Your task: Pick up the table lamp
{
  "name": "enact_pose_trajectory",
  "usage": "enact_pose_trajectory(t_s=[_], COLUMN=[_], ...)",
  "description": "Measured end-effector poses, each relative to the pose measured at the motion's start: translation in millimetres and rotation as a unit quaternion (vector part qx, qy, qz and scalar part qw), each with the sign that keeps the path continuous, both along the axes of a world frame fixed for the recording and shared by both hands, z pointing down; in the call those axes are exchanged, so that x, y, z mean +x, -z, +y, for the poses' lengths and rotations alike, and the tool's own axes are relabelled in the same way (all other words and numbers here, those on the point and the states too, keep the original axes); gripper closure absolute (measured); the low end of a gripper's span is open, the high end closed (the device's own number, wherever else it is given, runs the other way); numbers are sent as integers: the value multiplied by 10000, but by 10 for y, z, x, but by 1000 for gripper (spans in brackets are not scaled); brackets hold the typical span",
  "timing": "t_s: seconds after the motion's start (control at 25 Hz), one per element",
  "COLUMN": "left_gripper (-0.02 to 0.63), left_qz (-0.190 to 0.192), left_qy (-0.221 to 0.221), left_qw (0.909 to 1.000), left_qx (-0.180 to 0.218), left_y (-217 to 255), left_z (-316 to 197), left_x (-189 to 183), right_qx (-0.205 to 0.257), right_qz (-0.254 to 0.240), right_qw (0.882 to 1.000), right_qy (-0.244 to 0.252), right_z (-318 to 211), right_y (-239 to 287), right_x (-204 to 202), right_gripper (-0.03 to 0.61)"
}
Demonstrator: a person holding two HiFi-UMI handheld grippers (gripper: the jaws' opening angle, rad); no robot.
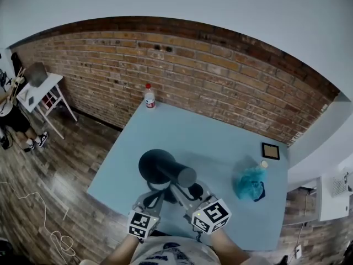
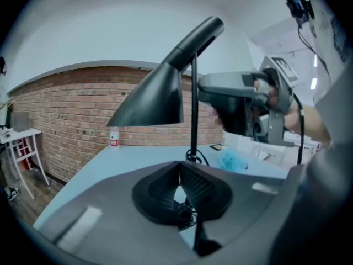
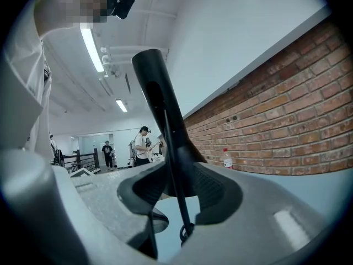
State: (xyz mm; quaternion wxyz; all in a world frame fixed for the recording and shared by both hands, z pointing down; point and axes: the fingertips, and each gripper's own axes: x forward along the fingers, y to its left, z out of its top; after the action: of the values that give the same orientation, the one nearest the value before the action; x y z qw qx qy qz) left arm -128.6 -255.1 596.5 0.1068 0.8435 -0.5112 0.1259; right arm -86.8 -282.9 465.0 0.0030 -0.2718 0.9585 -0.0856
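A: The right hand-held gripper, what has it got?

B: Nothing yet. Its 2 jaws stand wide apart, and the stem of the lamp runs between them. Neither pad presses on it.

A: And the left hand-held gripper?

B: Closed, with its pads together at the tips. I see nothing pinched there. A loop of cord shows in the gap below the tips, but I cannot tell whether it touches them.

A: Where is the lamp?

B: On the blue worktop, near the front edge and just ahead of both grippers. In the left gripper view the stem looks upright, and the right one sits just beside it, partway up.

A: How far along is the job?

B: Early, I'd judge. The approach looks done, with 1 gripper placed around the stem. The grasp isn't made and the whole lift is left.

A: And the lamp itself?

B: All black. It has a cone shade slanting down from a tube at the top, and a thin straight stem. The jaws hide most of the foot. My guess is it's top-heavy, so a pinch on that thin stem could let it swing.
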Motion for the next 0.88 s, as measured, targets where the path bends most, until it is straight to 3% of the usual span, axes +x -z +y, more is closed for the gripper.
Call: enact_pose_trajectory(t_s=[0.44,0.88], left_gripper=[613,515], left_qz=[-39,-163], left_qy=[-469,-735], left_qw=[9981,9942], left_qx=[-402,-770], left_y=[-375,-808], left_z=[45,28], left_x=[177,323], right_qx=[192,251], right_qz=[-23,-16], right_qw=[9992,9985], right_qy=[363,479], right_z=[-43,-49], right_y=[102,138], right_x=[-88,-87], right_gripper=[437,437])
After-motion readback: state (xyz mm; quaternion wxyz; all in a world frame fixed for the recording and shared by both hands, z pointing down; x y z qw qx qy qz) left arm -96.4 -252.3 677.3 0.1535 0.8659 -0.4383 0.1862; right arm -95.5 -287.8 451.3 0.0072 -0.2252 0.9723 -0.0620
